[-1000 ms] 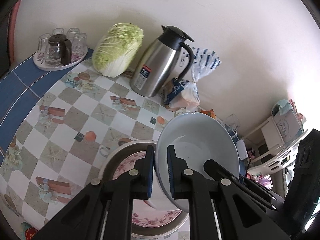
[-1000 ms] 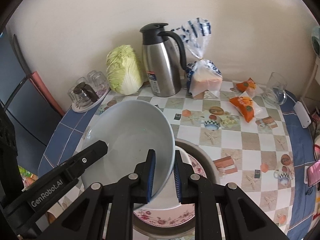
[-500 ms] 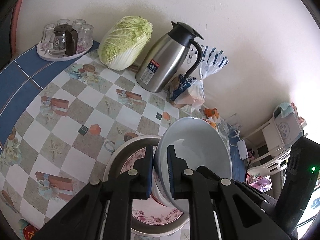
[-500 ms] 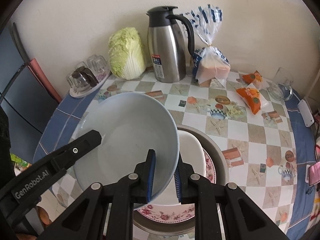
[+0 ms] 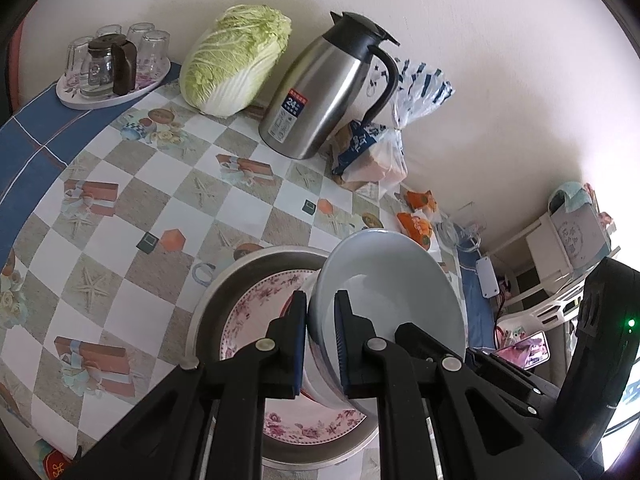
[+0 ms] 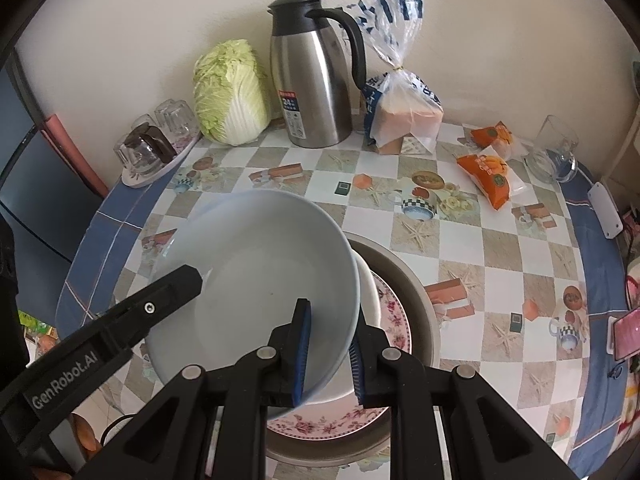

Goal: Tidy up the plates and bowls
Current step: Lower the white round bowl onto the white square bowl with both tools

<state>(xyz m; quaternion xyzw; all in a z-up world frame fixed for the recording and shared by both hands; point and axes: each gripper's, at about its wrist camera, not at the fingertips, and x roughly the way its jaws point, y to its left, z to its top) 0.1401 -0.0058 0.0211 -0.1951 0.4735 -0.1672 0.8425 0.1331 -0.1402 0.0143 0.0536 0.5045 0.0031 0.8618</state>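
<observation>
A pale blue-grey bowl (image 5: 392, 276) (image 6: 256, 276) hangs tilted just above a stack on the table. My left gripper (image 5: 322, 320) is shut on its near rim. My right gripper (image 6: 328, 344) is shut on the opposite rim, one pad inside the bowl and one outside. In the right wrist view the left gripper's finger (image 6: 168, 292) reaches over the bowl's left rim. The stack is a metal basin (image 5: 218, 300) (image 6: 420, 280) holding a floral plate (image 5: 252, 312) (image 6: 396, 320). On the plate stands a white bowl (image 6: 367, 292), mostly hidden under the held bowl.
Along the wall stand a steel thermos jug (image 6: 312, 80), a napa cabbage (image 6: 230, 96), a bagged loaf (image 6: 404, 108) and a tray of upturned glasses (image 6: 154, 152). Orange snack packets (image 6: 490, 176) and a glass mug (image 6: 554, 152) lie at the right. The checked tablecloth (image 5: 120, 216) lies bare left of the basin.
Both grippers have sunk a little with the bowl, bringing it closer to the stack in the basin. Both views now tip further down at the table.
</observation>
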